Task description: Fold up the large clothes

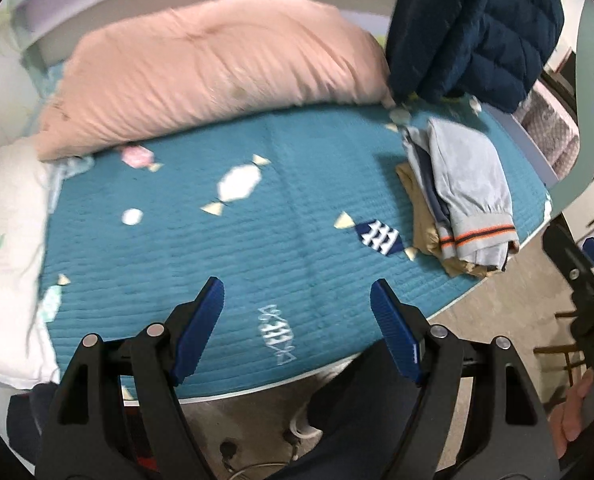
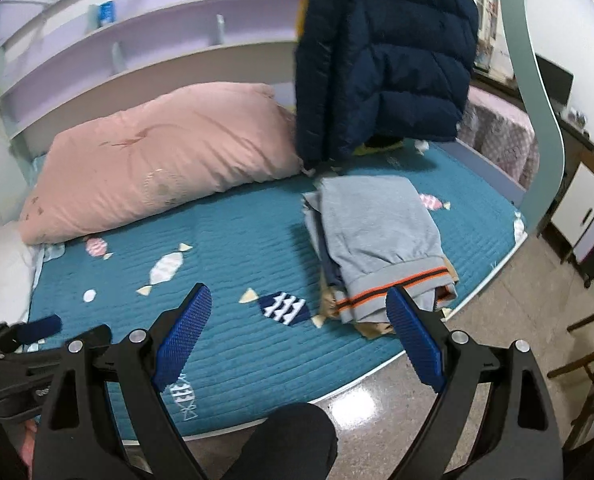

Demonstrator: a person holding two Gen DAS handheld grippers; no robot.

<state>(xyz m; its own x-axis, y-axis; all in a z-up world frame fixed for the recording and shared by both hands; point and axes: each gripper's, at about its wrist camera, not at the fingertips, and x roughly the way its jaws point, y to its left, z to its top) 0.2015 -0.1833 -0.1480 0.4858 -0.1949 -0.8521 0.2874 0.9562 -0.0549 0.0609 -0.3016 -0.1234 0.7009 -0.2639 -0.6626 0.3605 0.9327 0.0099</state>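
Grey folded clothes (image 2: 381,240) beyond right gripper's (image 2: 299,330) spread fingers (image 2: 415,340), untouched

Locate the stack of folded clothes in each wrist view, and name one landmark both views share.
Left wrist view: stack of folded clothes at right, near the bed's edge.
Right wrist view: stack right of centre, just beyond the right tool's far finger.
Shared landmark: the hanging navy puffer jacket behind it.

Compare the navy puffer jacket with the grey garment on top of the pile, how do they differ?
The jacket is dark navy and puffy with quilted seams; the grey garment is pale and thin. The jacket hangs upright above the bed; the grey garment lies folded flat on the pile. The jacket shows yellow; the grey garment has orange stripes. Neither is in a gripper.
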